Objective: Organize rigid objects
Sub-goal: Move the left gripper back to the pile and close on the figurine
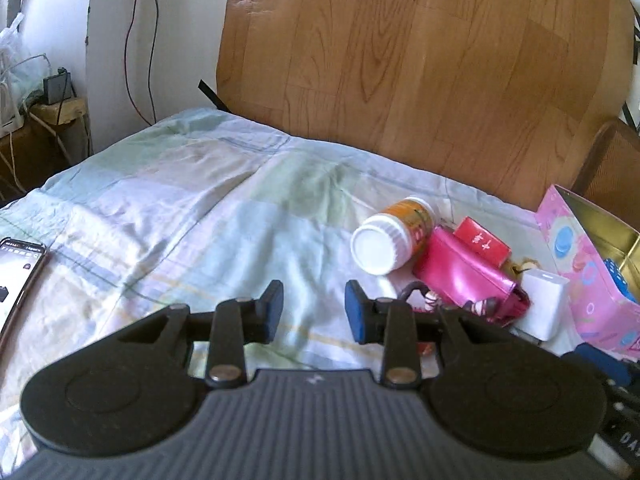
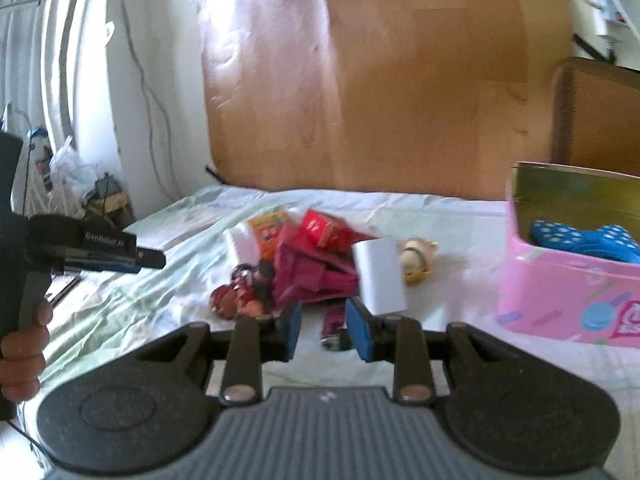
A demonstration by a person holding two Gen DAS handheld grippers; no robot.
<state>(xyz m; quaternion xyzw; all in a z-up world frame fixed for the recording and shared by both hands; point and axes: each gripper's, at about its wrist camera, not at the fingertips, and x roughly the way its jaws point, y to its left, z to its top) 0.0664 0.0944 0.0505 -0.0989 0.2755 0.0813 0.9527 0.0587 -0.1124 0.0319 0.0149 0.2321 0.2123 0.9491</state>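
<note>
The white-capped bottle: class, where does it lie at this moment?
In the left wrist view the white-capped bottle lies on its side on the bedsheet, right of centre, at the pile's left edge against the pink pouch.

My left cam sits low over the bed [image 1: 180,208], facing the wood headboard [image 1: 420,60], clutter pile [image 1: 440,256] near, fwd-right. My right cam looks the same way, pile centred. Both share pile, pink tin [image 2: 560,292], headboard.
</note>
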